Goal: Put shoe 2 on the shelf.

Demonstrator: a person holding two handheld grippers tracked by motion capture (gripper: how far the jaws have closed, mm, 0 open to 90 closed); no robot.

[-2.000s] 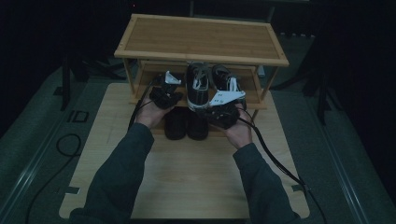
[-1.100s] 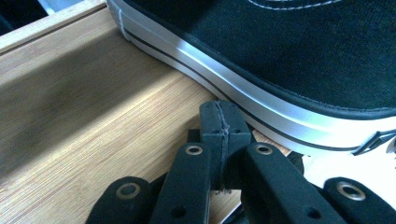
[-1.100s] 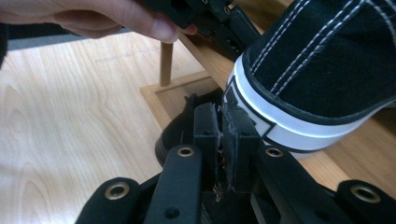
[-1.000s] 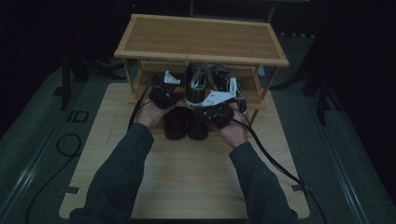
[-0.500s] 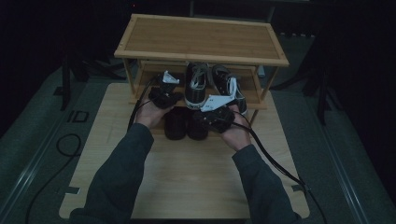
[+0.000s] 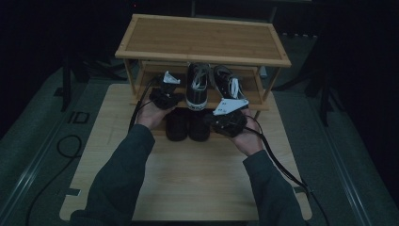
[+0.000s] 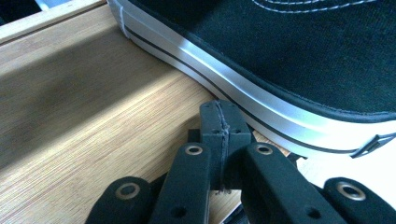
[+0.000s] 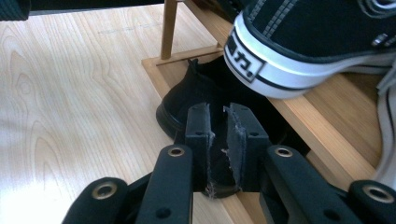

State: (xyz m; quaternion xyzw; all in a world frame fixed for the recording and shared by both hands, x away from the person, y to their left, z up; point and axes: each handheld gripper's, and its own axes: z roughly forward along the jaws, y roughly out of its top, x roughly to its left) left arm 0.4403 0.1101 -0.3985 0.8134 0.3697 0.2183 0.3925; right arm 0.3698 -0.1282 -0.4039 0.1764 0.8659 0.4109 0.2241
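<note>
R tool [image 6: 225, 109] let sneaker [image 6: 198, 84] go.

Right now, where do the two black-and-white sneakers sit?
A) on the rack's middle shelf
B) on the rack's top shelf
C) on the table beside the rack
A: both sneakers stand side by side on the middle shelf, under the bare top shelf.

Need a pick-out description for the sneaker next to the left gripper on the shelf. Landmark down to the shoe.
Start at the bamboo shoe rack at the table's far edge and look at its middle shelf. Two black canvas sneakers sit there, heels toward the person. Take the left sneaker: its white heel band hangs over the shelf edge above the plain black shoes below, right beside the left gripper.
</note>
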